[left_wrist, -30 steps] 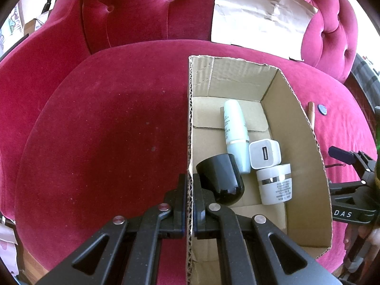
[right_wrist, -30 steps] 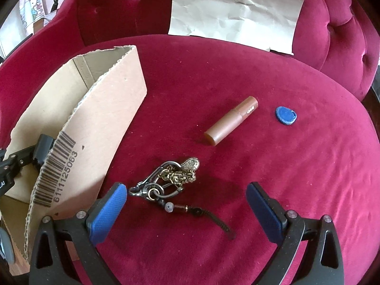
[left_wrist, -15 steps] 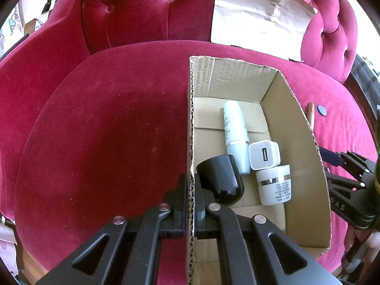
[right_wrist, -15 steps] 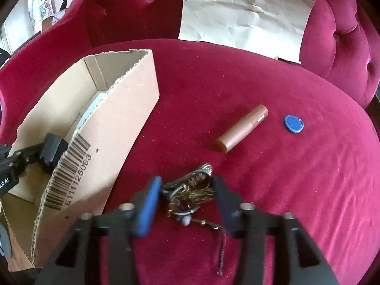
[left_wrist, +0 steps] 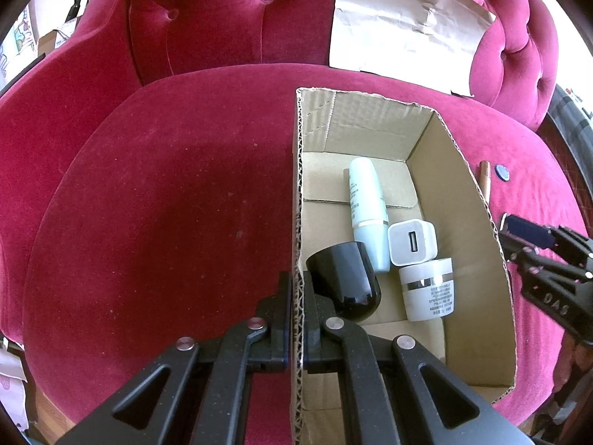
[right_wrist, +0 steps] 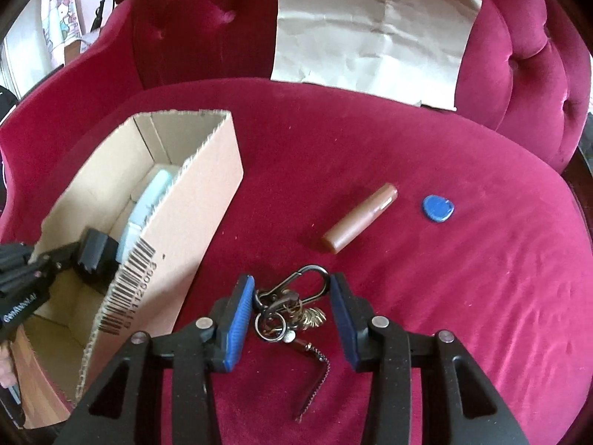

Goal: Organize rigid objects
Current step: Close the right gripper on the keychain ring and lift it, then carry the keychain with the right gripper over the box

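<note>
The left gripper (left_wrist: 295, 319) pinches the box (left_wrist: 478, 230) wall tight, and inside the box lie a black cup (left_wrist: 343, 283), a tube (left_wrist: 368, 215), a charger (left_wrist: 412, 243) and a jar (left_wrist: 430, 289). The right gripper (right_wrist: 292, 309) sits on the red seat (right_wrist: 444, 296) with its fingers (right_wrist: 237, 315) pulled in close on each side of the keys (right_wrist: 292, 307) — I cannot tell if they squeeze them. A brown stick (right_wrist: 359, 224) and a blue tag (right_wrist: 437, 208) lie apart on the seat, further back.

Creased paper sheet (right_wrist: 374, 26) leans on crimson sofa (right_wrist: 444, 259), perhaps foil.
</note>
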### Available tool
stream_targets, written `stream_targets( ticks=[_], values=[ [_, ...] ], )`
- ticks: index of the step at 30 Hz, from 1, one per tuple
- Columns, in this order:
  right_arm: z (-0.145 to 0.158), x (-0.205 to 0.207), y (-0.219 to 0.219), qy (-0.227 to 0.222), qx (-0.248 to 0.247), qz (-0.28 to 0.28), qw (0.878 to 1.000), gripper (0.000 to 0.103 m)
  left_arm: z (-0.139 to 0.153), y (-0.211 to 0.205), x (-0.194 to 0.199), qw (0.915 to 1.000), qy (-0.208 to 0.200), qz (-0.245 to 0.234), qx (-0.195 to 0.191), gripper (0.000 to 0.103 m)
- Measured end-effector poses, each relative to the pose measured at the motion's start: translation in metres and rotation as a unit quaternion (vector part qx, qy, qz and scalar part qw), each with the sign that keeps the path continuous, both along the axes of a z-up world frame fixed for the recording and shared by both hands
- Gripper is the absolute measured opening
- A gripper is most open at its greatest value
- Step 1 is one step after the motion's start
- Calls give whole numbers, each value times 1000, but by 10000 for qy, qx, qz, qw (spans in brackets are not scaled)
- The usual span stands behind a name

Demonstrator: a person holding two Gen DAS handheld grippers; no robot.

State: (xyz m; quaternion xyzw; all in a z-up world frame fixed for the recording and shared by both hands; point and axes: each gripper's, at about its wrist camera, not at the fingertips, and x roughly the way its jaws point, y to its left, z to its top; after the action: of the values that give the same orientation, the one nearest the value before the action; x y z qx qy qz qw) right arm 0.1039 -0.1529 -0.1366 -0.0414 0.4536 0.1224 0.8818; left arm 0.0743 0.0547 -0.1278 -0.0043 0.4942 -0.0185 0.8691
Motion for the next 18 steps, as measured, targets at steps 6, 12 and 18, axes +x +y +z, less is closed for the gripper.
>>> stream_targets(
  ticks=[6,12,18],
  values=[
    [12,-4,-3,-98,-5,-23,9999,45,0,0,0,10000,-2,4,-1,3],
    [29,-4,-7,-233,-50,-54,9997,45,0,0,1,10000,-9,7,12,3],
    [48,-5,-13,-402,-32,-142,9991,45,0,0,1,10000,-14,5,17,3]
  ],
)
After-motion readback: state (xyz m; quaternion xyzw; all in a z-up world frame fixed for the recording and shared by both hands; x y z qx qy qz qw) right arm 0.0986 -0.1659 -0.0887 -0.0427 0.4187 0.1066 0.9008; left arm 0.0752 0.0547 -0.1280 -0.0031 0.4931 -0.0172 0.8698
